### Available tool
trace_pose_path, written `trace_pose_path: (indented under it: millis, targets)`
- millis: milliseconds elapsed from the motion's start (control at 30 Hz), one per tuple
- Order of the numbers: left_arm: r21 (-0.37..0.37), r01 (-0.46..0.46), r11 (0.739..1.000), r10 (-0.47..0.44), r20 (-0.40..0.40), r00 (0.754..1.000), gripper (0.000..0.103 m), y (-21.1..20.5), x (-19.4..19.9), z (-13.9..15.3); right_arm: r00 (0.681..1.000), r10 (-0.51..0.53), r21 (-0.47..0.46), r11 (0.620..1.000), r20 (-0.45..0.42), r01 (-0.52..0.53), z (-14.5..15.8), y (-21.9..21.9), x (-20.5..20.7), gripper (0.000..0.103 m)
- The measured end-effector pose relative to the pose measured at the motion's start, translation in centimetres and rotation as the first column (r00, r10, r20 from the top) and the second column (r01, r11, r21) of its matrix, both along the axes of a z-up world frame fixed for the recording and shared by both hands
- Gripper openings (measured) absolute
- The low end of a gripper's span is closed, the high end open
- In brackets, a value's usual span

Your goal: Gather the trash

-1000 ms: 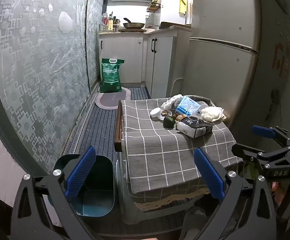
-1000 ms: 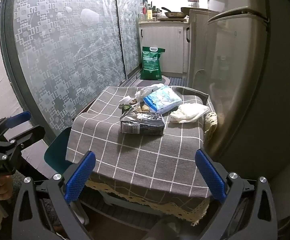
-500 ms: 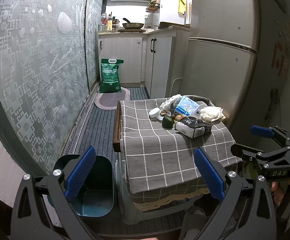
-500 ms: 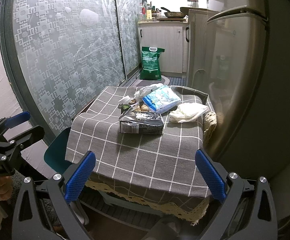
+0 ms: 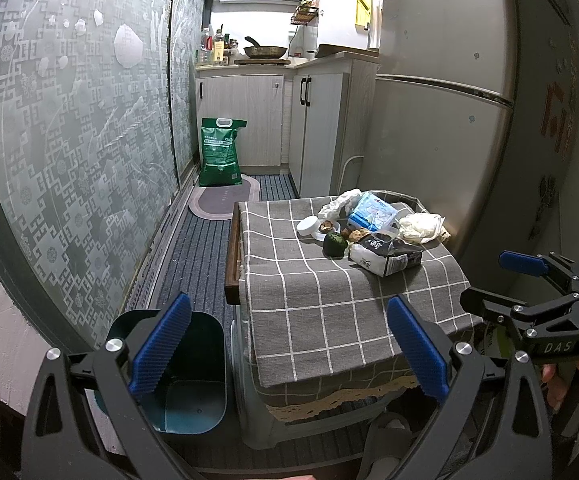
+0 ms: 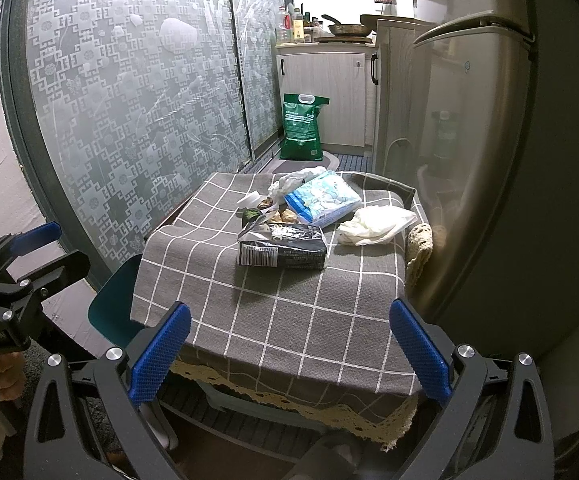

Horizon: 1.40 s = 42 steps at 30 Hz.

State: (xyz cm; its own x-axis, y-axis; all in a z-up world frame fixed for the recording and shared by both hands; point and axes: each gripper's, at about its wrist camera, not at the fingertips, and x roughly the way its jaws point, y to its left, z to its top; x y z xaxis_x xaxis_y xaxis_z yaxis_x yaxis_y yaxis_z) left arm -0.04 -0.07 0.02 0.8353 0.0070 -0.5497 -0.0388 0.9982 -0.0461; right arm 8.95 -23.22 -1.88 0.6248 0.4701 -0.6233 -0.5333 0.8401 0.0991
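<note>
Here, two wide-open grippers — left gripper, right gripper — one teal bin, one black packet.

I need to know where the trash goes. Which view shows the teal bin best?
The left wrist view: the teal bin stands on the floor left of the table, its open mouth and inside showing behind the left gripper. The right wrist view catches only a sliver of it past the tablecloth corner.

Green sack by white cabinets, silver fridge alongside.
</note>
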Motion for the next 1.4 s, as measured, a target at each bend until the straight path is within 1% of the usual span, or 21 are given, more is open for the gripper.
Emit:
trace_pose_path:
  millis: [1400]
  targets:
    - [0.001, 0.0, 1.0, 0.0, 0.001, 1.0, 0.1, -0.01, -0.02, 0.01, 1.0, -0.002, 0.002, 1.0, 0.002, 0.002, 0.2, -0.19, 0.01, 0.101]
